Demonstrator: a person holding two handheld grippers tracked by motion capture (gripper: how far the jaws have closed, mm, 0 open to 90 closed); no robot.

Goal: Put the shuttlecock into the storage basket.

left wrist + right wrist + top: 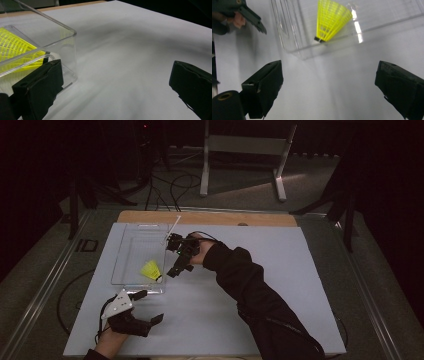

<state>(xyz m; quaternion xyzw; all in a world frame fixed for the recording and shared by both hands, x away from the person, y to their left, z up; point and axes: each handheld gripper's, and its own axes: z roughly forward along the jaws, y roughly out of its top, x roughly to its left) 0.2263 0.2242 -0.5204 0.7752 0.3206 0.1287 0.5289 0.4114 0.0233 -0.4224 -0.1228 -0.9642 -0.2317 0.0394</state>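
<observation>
High view looks down on a pale grey-white sheet (260, 310) that covers most of a table, with a strip of bare wood (210, 217) left showing along the far edge. Around it the room is dark: a grey floor, black cables (170, 187) looping across it, a white metal stand (245, 150) beyond the table, and dark legs of other frames at either side. On the left half of the sheet sits a clear plastic tray (131, 247), its long sides running away from the person, and a yellow shuttlecock (151, 269) lies inside it near the front right corner. The left gripper (151, 306) rests low on the sheet just in front of the tray, a grey three-cornered plate on top, its jaws spread wide with nothing between them; in the left gripper view one jaw sits close by the tray's near corner, whether touching I cannot tell, with the shuttlecock's yellow mesh visible through the wall. The right gripper (176, 270), held by a dark-sleeved arm reaching across the sheet, hangs beside the tray's right wall, pointing back toward the person. In the right gripper view its jaws stand wide apart and empty above bare sheet, with the tray's corner and the shuttlecock beyond them.
</observation>
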